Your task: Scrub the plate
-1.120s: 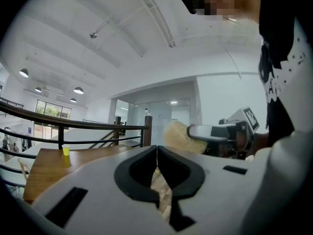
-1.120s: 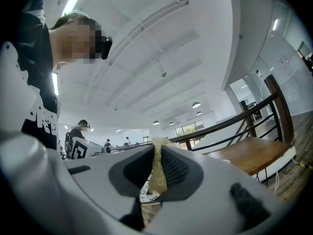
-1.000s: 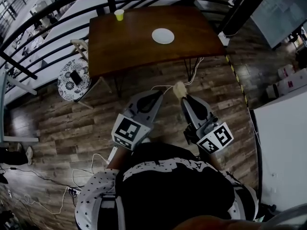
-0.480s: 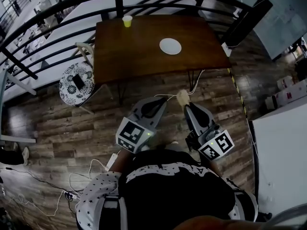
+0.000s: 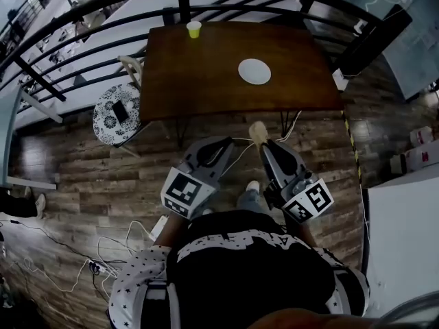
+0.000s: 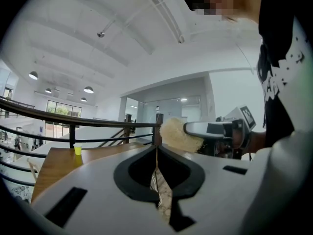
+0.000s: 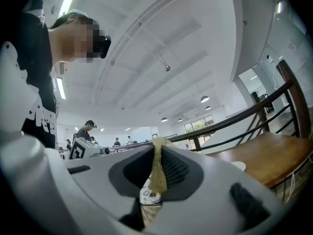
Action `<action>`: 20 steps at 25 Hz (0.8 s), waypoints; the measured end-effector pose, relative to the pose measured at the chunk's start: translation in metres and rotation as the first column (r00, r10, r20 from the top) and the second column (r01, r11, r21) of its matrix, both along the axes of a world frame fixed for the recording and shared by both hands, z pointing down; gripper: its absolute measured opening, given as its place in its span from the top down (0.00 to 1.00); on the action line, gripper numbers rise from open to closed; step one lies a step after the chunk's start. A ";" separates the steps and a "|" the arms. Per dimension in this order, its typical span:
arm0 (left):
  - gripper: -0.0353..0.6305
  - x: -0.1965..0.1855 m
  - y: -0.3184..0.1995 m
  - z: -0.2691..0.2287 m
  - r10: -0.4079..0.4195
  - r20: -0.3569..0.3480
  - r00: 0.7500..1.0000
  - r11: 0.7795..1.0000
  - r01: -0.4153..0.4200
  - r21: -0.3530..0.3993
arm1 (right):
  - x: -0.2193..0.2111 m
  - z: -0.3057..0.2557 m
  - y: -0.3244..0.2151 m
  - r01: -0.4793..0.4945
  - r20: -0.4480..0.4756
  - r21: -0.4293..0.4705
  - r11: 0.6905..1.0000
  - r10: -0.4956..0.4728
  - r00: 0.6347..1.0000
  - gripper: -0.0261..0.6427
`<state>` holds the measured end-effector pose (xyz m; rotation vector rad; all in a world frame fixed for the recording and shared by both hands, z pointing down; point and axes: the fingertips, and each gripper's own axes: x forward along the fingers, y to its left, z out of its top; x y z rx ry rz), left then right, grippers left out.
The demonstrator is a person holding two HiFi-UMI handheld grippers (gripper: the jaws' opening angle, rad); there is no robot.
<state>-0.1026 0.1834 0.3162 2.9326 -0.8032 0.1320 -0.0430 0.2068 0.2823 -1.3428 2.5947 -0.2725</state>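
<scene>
A white plate lies on the brown table, well ahead of both grippers; it shows small as the plate in the right gripper view. My right gripper is held over the wooden floor, short of the table's near edge, shut on a pale yellow sponge. The sponge is squeezed thin between the jaws. My left gripper is beside it at the same height, jaws shut with nothing between them. In the left gripper view the sponge shows fluffy.
A yellow cup stands at the table's far left edge. A patterned round stool with a phone sits left of the table. Black railings run behind. Cables lie on the floor.
The table and plate have slid lower and to the right in the head view, nearer to me. Both grippers keep the same pose, the sponge still held.
</scene>
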 end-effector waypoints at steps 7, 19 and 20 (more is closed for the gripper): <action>0.93 0.027 -0.027 -0.006 -0.050 0.028 0.998 0.999 0.049 0.008 | 0.027 0.003 -0.032 0.061 0.024 -0.006 0.998 -0.061 0.998 0.89; 0.93 0.069 -0.057 -0.005 -0.121 0.050 0.991 0.993 0.121 -0.004 | 0.077 0.010 -0.066 0.125 0.047 -0.011 0.992 -0.125 0.991 0.89; 0.93 0.073 -0.058 -0.005 -0.123 0.055 0.991 0.992 0.124 -0.003 | 0.082 0.010 -0.068 0.129 0.048 -0.010 0.992 -0.129 0.990 0.89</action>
